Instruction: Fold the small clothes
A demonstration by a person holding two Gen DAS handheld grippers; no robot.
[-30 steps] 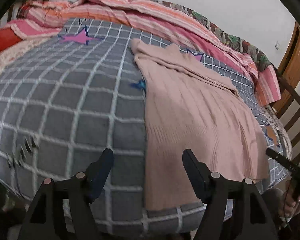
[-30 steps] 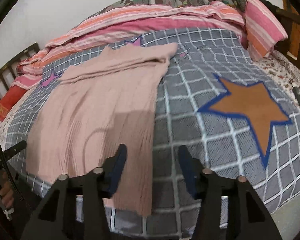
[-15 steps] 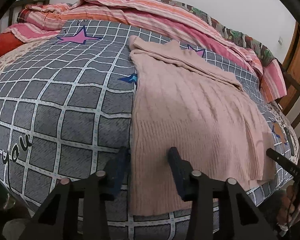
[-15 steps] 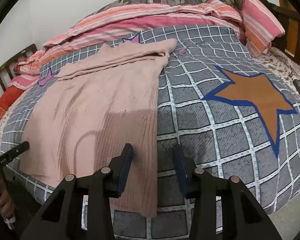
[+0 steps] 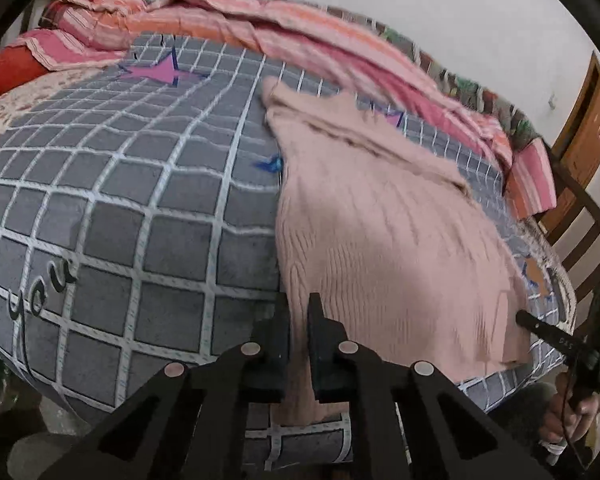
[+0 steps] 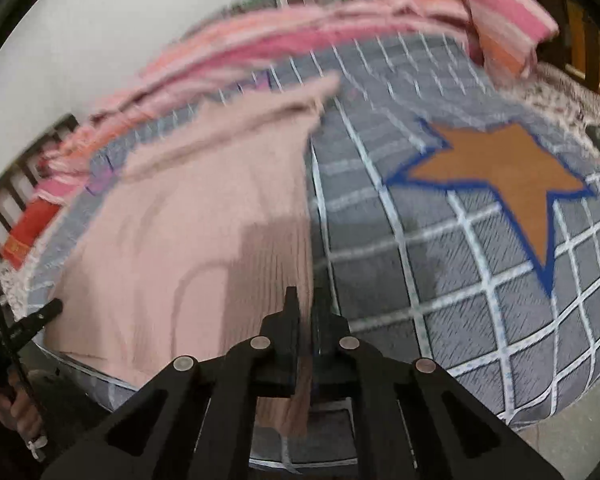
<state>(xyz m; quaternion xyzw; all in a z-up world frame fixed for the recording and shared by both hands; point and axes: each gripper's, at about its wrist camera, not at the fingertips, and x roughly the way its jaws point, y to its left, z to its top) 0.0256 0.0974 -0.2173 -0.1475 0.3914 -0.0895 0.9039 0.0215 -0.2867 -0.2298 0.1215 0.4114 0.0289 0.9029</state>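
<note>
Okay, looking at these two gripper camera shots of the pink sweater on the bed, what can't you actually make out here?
- Near hem corners of the pink sweater: hidden behind the left gripper and the right gripper, both shut on its edges.
- Sweater's collar end and the striped blankets: smeared by motion blur in the right wrist view.
- Sleeves: seem folded in; I cannot tell how.
- Floor and bed frame: cut off by the fisheye rim.

A: What's the garment?
B: Pink ribbed knit sweater [image 5: 384, 240], spread flat on the bed, hem twd the near edge, top end folded over at the far side.
A: Flat all over?
B: Mostly. Both near hem corners are pinched up (right-side view's blurry [image 6: 204, 232]).
</note>
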